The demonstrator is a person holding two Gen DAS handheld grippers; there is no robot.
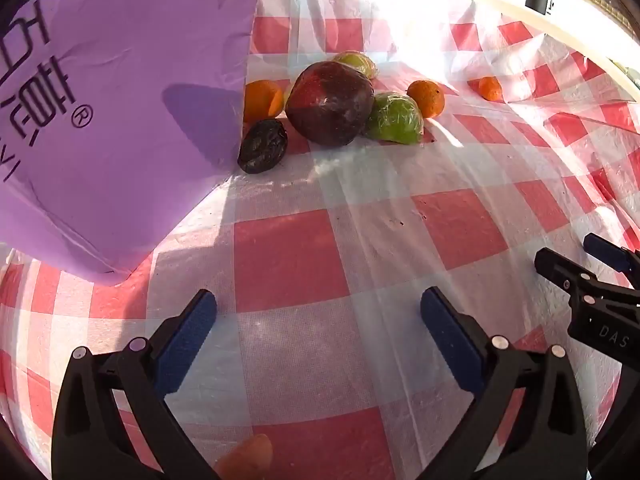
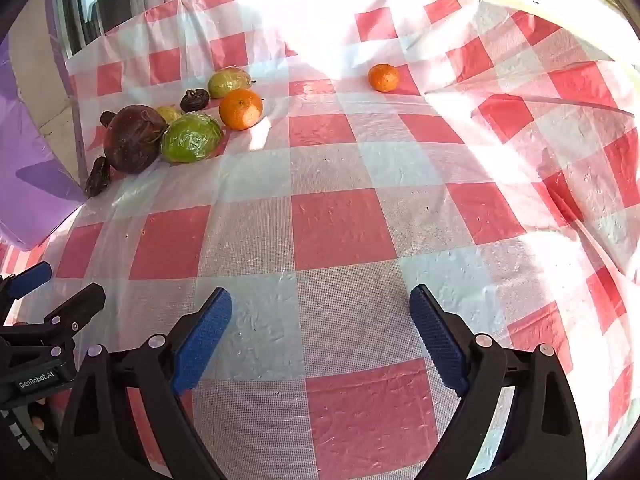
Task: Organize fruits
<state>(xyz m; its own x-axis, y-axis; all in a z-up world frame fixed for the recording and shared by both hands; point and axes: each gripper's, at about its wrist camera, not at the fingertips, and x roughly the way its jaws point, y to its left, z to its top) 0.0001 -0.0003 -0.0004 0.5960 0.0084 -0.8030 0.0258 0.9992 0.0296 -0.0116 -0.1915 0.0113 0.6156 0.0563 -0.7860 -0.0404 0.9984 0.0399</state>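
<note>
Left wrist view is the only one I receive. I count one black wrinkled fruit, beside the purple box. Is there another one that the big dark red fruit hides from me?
Observer: Yes. The right wrist view shows a second black wrinkled fruit beyond the big dark red fruit, close to the larger orange.
Operator: Thank you. I see only an edge of the right tongs. Are they free?
Observer: The right tongs are wide open, and between them there is only the checked tablecloth.
</note>
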